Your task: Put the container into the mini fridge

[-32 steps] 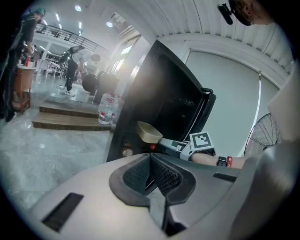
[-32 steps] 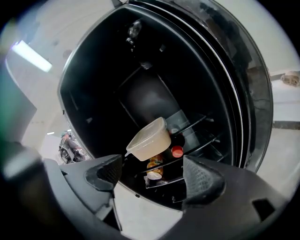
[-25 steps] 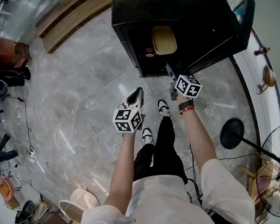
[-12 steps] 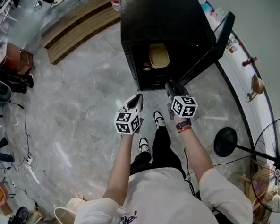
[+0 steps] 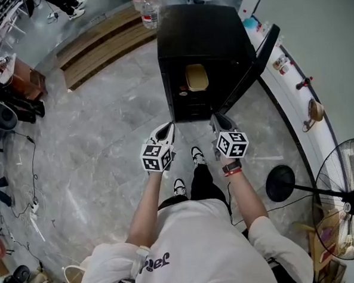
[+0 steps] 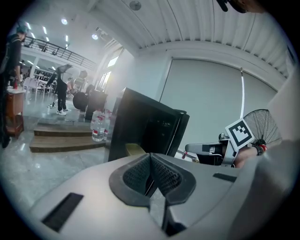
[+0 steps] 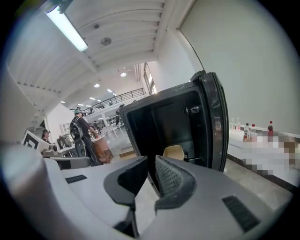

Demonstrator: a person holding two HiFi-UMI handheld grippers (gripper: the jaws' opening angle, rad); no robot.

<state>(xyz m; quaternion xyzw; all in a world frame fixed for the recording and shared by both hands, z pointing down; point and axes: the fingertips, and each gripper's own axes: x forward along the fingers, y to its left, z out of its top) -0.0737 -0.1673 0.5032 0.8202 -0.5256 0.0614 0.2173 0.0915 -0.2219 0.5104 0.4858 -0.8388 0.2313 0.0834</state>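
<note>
In the head view, the black mini fridge (image 5: 200, 35) stood on the grey marble floor (image 5: 99, 136) at twelve o'clock from the person, its door (image 5: 260, 54) swung out toward two o'clock. The tan container (image 5: 196, 78) sat inside on an upper shelf, apart from both tools. The left tongs (image 5: 166, 129) and the right tongs (image 5: 219, 120) hovered side by side in front of the fridge's opening, touching nothing. A standing fan (image 5: 343, 200) was at four o'clock, well apart. In the left gripper view, the left tongs (image 6: 150, 158) were pressed together at the tips with nothing between them. A corner of the container (image 6: 134, 149) showed past them at eleven o'clock, inside the fridge (image 6: 140, 119). In the right gripper view, the right tongs (image 7: 151, 165) had just been closing and were nearly together, with only a narrow slit left and nothing in it. The container (image 7: 174, 152) lay beyond at one o'clock in the fridge's dark interior (image 7: 161, 119), with the open door (image 7: 214, 122) at three o'clock.
</note>
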